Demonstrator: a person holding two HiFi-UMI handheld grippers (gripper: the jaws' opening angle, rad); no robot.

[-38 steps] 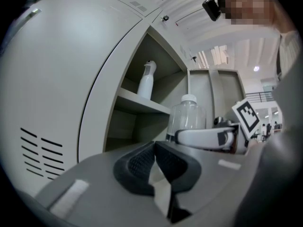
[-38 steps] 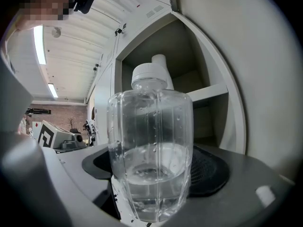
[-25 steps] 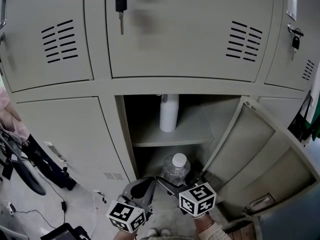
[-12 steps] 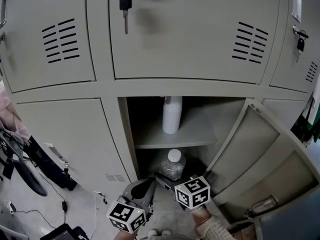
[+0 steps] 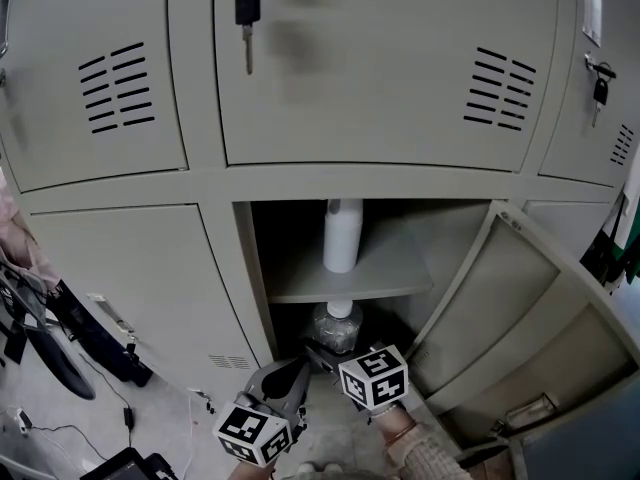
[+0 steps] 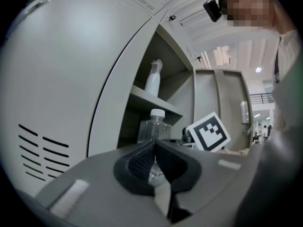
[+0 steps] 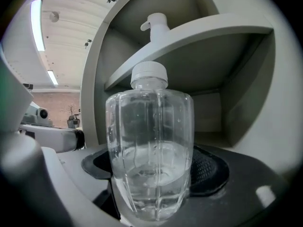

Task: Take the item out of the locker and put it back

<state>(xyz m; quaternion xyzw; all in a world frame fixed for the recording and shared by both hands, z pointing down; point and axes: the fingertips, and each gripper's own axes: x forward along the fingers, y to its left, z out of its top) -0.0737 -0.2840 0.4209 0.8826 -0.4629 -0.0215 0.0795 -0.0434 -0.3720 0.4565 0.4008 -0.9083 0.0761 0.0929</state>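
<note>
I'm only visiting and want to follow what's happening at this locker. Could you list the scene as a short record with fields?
Right gripper: shut on the clear water bottle, at the lower compartment's opening
Left gripper: shut, empty, outside the locker
Shelf: white pump bottle standing upright
Locker door: open

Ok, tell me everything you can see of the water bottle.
The water bottle is clear ribbed plastic with a white cap, partly filled with water. It stands upright below the shelf of the open locker, clamped around its lower body by the right gripper. Whether its base rests on anything is not visible.
</note>
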